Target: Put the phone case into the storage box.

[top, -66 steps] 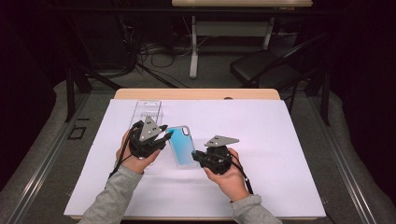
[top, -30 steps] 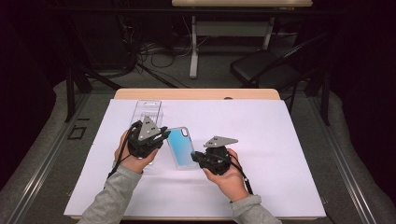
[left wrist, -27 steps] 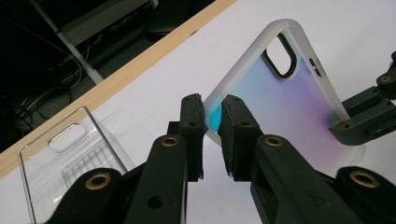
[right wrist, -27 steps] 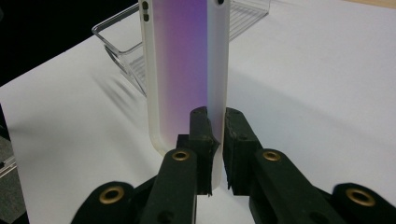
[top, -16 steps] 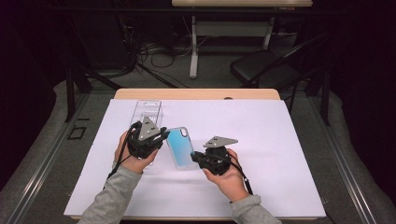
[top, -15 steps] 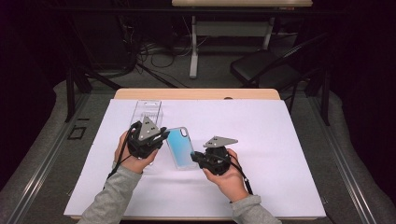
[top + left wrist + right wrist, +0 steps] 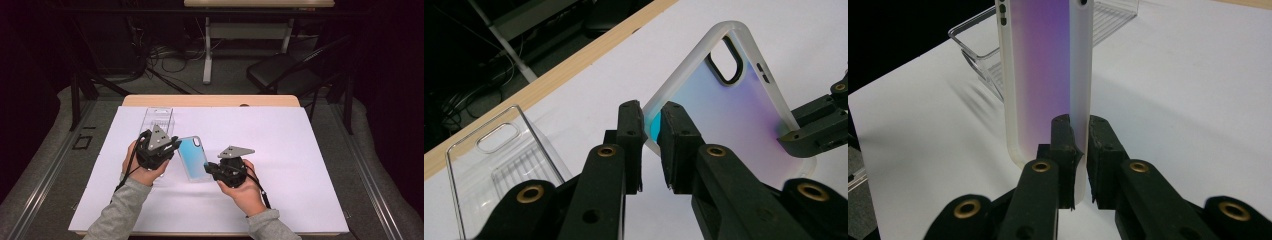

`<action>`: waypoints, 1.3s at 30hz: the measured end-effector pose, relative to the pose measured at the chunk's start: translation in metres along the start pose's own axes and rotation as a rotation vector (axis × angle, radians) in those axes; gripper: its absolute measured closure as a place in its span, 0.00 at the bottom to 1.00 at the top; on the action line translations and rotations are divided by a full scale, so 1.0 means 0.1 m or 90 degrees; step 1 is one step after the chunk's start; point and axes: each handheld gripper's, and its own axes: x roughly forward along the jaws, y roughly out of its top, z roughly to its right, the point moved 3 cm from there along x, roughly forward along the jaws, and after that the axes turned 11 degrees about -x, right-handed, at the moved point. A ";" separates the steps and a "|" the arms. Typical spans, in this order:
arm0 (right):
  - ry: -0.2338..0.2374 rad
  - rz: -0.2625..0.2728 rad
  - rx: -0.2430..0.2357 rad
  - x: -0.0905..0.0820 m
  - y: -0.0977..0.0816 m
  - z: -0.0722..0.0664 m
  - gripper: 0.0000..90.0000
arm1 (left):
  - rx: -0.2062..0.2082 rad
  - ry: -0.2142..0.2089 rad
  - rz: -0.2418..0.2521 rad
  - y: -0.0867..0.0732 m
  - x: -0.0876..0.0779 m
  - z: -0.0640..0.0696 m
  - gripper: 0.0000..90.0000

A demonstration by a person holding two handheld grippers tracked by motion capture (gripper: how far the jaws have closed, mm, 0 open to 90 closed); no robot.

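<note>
Both claws clamped on phone case point(image 7: 192, 157); left claw point(image 7: 651, 145), right claw point(image 7: 1079, 150)

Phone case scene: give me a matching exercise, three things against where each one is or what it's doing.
Things:
1. phone case
2. clear plastic tray
3. left gripper
4. right gripper

States:
A. lies on the white sheet by the far edge
B. clamps the case's frosted long side
C. held between both grippers
D. grips the case's edge near a teal corner

Pairs: 1-C, 2-A, 3-D, 4-B
</note>
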 end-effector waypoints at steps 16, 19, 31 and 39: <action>0.001 0.005 0.004 0.00 0.00 0.00 0.92 | -0.004 -0.002 0.004 0.00 -0.01 -0.02 0.89; 0.003 0.004 0.005 0.00 0.00 0.00 0.91 | -0.009 -0.004 0.003 0.00 0.00 -0.02 0.89; 0.008 0.012 0.018 0.00 0.01 0.01 0.87 | -0.015 -0.008 0.006 -0.01 0.00 -0.03 0.89; 0.008 0.020 0.017 0.00 0.01 0.02 0.79 | -0.011 -0.001 0.006 -0.01 0.01 -0.05 0.89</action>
